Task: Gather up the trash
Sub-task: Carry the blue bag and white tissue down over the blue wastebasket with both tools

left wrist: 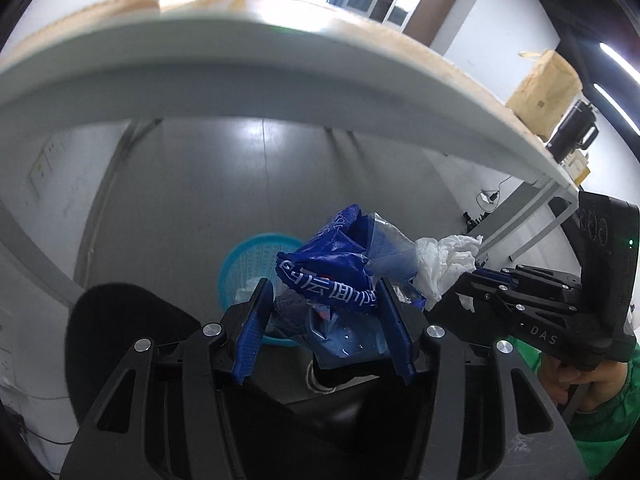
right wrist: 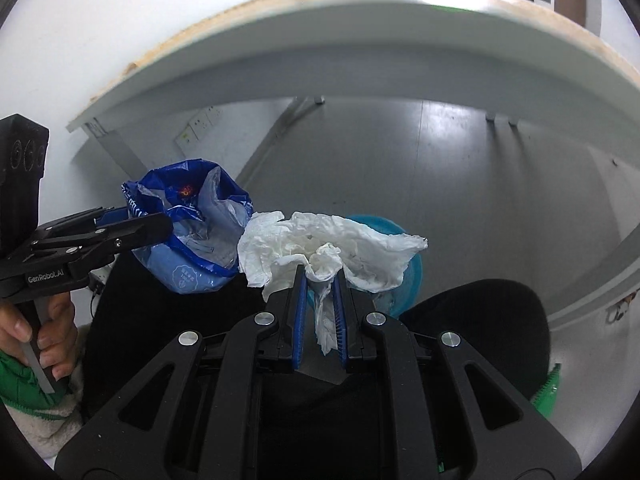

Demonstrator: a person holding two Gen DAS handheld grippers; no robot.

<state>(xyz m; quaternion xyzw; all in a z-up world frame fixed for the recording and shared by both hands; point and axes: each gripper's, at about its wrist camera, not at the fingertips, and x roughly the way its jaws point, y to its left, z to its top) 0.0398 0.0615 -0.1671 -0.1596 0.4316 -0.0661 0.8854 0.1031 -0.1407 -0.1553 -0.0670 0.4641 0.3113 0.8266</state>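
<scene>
My left gripper (left wrist: 326, 292) is shut on a crumpled blue plastic wrapper (left wrist: 336, 272) and holds it in the air above a blue mesh waste basket (left wrist: 248, 260) on the floor. My right gripper (right wrist: 320, 276) is shut on a crumpled white tissue (right wrist: 332, 252), held just right of the wrapper (right wrist: 192, 232). The tissue (left wrist: 444, 264) touches the wrapper's edge. The basket (right wrist: 404, 280) lies partly hidden behind the tissue. In the right wrist view the left gripper (right wrist: 160, 228) enters from the left.
A white-edged table (left wrist: 240, 76) arches overhead, its legs (left wrist: 520, 216) on a grey floor. A black chair seat (left wrist: 120, 332) sits beside the basket. A paper bag (left wrist: 544, 88) and a dark flask (left wrist: 572, 128) stand on the table's right end.
</scene>
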